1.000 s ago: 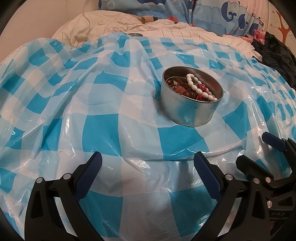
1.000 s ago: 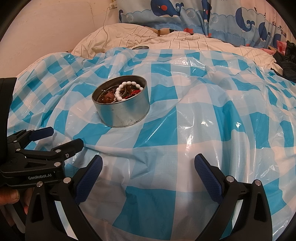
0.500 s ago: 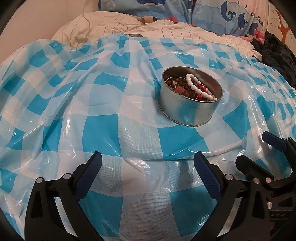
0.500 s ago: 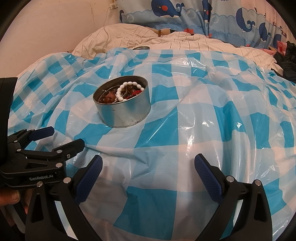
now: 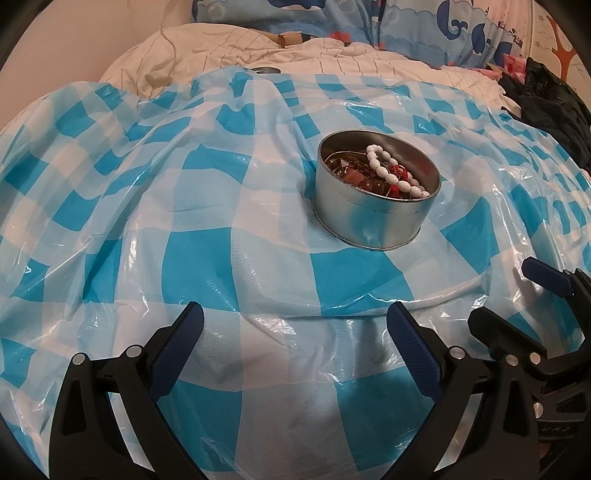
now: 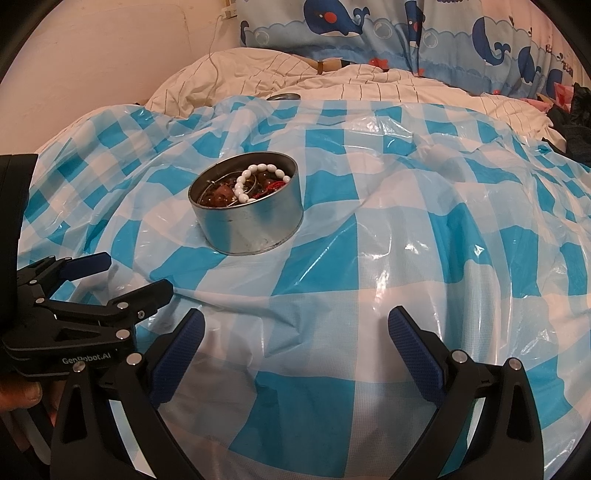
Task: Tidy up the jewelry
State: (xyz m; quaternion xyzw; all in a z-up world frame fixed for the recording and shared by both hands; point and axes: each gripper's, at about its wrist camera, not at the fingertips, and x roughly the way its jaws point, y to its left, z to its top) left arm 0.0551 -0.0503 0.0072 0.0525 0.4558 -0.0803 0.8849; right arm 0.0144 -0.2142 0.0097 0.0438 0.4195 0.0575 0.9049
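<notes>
A round metal tin stands on a blue-and-white checked plastic sheet. It holds a white bead bracelet, red beads and brown pieces. It also shows in the right wrist view, with the white bracelet on top. My left gripper is open and empty, near of the tin; it also shows in the right wrist view. My right gripper is open and empty, near and right of the tin; it also shows in the left wrist view.
The sheet covers a rumpled bed. A cream striped quilt and whale-print pillows lie behind. A small round metal lid sits at the sheet's far edge. Dark clothes lie at the right.
The right wrist view has shifted slightly; the tin sits a little further right in it. The grippers stay open and the tin has not moved.
</notes>
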